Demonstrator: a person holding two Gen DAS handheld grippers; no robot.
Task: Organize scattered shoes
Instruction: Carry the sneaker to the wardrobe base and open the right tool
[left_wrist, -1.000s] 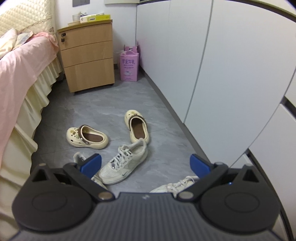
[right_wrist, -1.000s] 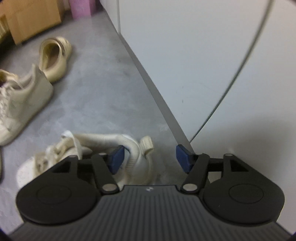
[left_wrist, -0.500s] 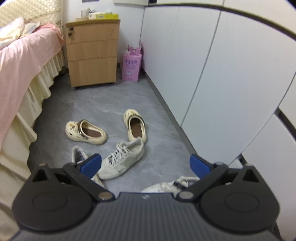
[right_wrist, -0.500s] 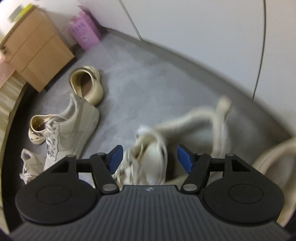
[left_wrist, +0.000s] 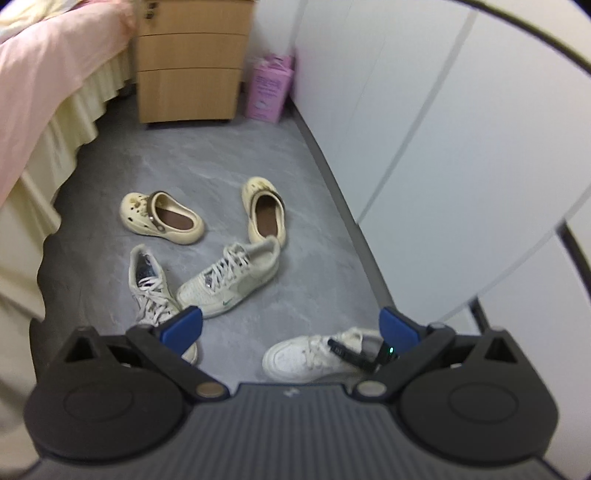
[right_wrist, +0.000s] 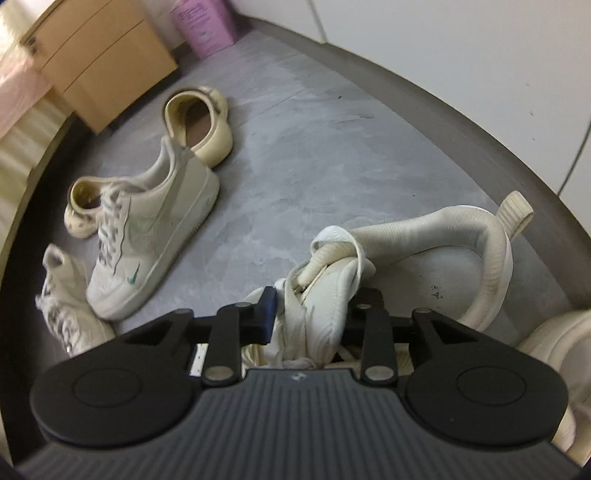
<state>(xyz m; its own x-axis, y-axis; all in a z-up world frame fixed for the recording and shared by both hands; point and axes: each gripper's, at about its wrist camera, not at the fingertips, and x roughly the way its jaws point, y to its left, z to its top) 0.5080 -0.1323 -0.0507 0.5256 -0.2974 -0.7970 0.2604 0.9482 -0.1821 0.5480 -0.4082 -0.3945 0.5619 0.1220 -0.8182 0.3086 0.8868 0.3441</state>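
R gripper (right_wrist: 306, 314) w/ blue pads closing on tongue & laces of white low-top leather sneaker (right_wrist: 436, 258), which lies on grey floor just beside white wardrobe (left_wrist: 443, 129); L gripper (left_wrist: 291, 326) wide open, holding nothing, above other white sneakers & cream clogs further from wardrobe

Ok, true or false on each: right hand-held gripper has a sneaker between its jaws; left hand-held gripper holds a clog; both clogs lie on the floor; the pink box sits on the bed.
1. The right hand-held gripper has the white sneaker between its jaws. True; they are closing on its tongue and laces.
2. The left hand-held gripper holds a clog. False; it is open, with nothing between its jaws.
3. Both clogs lie on the floor. True.
4. The pink box sits on the bed. False; it stands on the floor beside the wooden cabinet.
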